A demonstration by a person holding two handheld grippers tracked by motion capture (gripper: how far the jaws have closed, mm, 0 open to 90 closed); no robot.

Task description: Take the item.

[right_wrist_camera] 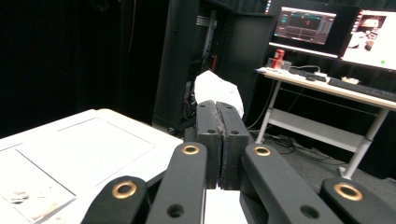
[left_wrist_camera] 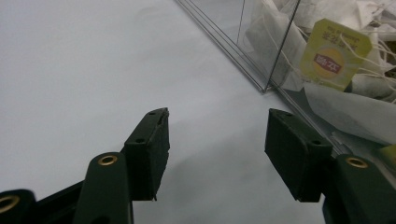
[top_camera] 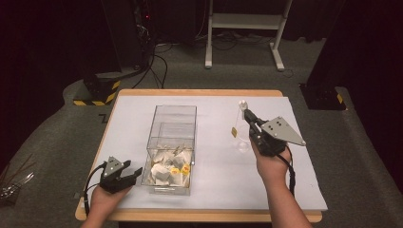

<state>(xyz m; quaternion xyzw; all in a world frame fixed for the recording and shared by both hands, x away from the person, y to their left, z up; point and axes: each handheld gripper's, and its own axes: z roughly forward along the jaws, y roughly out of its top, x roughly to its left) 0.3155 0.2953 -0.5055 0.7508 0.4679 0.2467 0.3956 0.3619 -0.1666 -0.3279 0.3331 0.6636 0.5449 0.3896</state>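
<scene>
A clear plastic box (top_camera: 172, 124) stands mid-table with several white tea bags (top_camera: 167, 170) heaped at its near end. My right gripper (top_camera: 247, 114) is lifted right of the box, shut on a white tea bag (top_camera: 243, 103). That bag's string hangs down to a yellow tag (top_camera: 234, 132). In the right gripper view the tea bag (right_wrist_camera: 218, 89) pokes out past the closed gripper tips (right_wrist_camera: 218, 106). My left gripper (top_camera: 132, 174) rests low by the box's near left corner, open and holding nothing. In the left gripper view the gripper (left_wrist_camera: 217, 128) faces the box wall (left_wrist_camera: 256, 51); behind it lies a yellow tag (left_wrist_camera: 334, 52).
A white sheet (top_camera: 214, 190) covers the wooden table (top_camera: 199, 216). A faint clear round object (top_camera: 243, 145) sits on the sheet below the hanging tag. Beyond the table are a desk frame (top_camera: 244, 21), cables and dark equipment. Monitors (right_wrist_camera: 306, 25) stand on a desk.
</scene>
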